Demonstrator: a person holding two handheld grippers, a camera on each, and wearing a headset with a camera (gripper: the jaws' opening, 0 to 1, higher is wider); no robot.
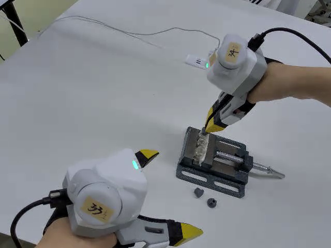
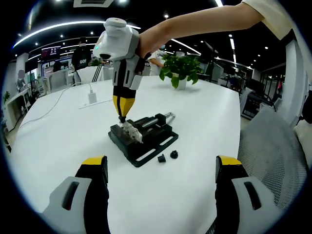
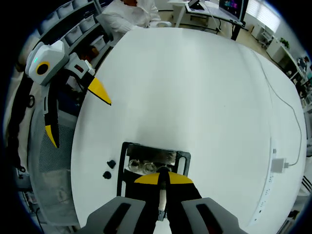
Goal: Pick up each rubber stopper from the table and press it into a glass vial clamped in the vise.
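head view: white table (image 1: 103, 77); left gripper (image 1: 169, 194) spread wide, right gripper (image 1: 209, 126) seemingly closed over vise (image 1: 227, 168).

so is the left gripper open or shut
Open: in the left gripper view, the left gripper has its yellow-tipped jaws standing wide apart, with nothing held between them.

Tan sticker (image 1: 98, 210) on left gripper (image 1: 169, 194) housing, behind its jaws: handwritten marks, possibly "33". Second sticker (image 1: 234, 51) on right gripper (image 1: 207, 127) housing, above its jaws: one handwritten character, illegible at this resolution.
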